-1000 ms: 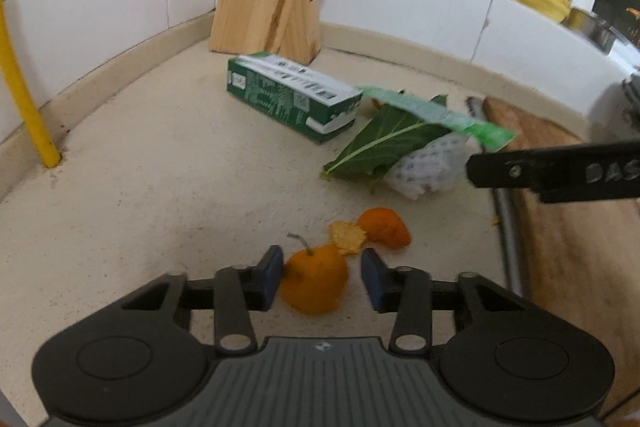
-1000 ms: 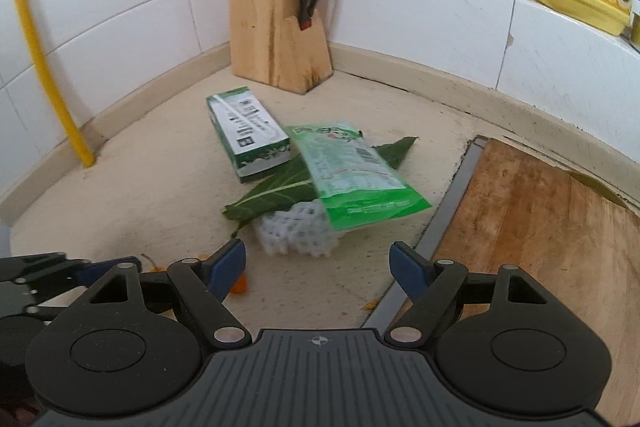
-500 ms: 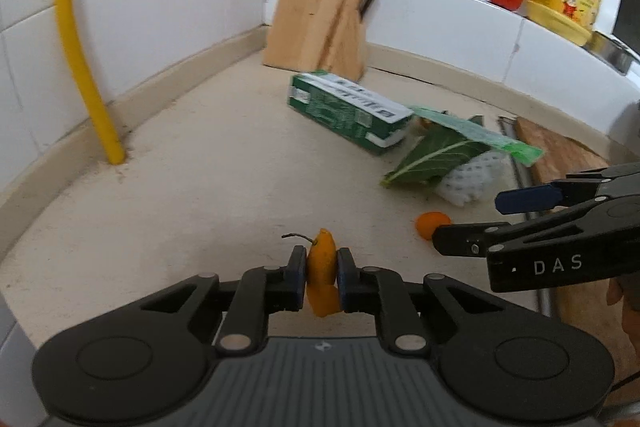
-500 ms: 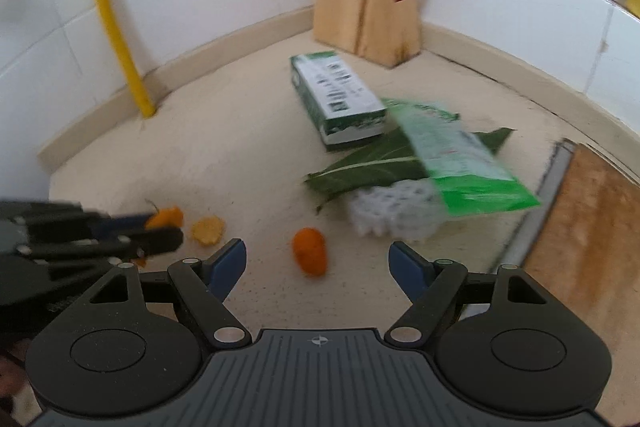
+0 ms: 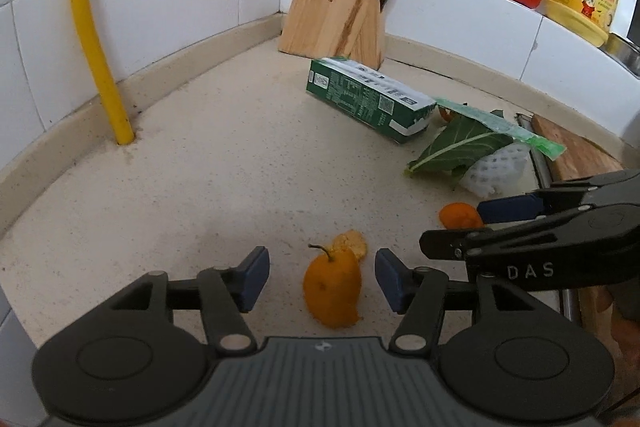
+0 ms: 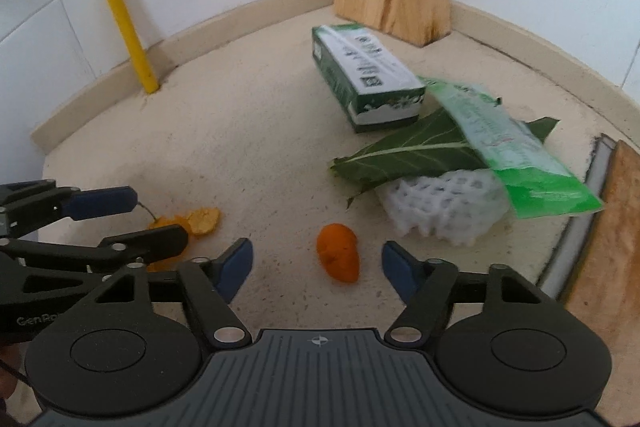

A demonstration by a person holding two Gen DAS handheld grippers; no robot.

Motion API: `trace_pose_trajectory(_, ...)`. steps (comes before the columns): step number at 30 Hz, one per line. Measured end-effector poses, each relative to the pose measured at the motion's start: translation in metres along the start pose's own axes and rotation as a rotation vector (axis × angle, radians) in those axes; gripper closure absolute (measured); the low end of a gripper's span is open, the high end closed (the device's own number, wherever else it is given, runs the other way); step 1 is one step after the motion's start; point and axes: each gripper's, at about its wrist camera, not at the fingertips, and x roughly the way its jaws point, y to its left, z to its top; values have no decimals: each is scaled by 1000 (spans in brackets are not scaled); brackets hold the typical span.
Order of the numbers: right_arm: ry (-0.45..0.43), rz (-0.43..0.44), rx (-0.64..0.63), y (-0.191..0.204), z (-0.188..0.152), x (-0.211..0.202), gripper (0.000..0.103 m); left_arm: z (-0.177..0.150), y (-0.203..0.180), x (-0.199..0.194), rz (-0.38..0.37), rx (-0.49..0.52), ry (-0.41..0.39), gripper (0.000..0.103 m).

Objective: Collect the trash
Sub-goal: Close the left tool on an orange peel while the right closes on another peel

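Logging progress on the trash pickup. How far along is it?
Nothing looks collected. In hand: nothing; the left gripper is open around the stemmed orange peel, the right gripper open around a smaller orange peel. Still on the counter: peel chip, green carton, leaf, foam net, green wrapper.
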Motion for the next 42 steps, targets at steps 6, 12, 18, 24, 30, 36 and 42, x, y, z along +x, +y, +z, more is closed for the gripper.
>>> trace_pose_trajectory(6,-8,-14,9,-2,3,-1,68,-2,-6,4,-3,20,16,86)
trace_pose_trajectory(12,1,7,23,-2,0,-7,80,-1,-10,-1,-23,25,10,92)
trace_pose_trajectory(18,-19,28,22,0,-2,-18,80,-1,-10,-5,-14,38,6,92)
trace_pose_trajectory(24,6,41,43,-4,-7,-15,72,-5,-10,-7,7,55,7,62)
trace_pose_trajectory(30,-31,19,33,-4,-8,-22,37,-8,-10,-6,15,63,1,54)
trace_pose_trajectory(36,-7,23,-1,1,-12,-18,56,-11,-12,-1,15,46,2,70)
trace_pose_trajectory(42,0,29,-1,2,-15,-19,83,-8,-10,-3,-4,15,13,94)
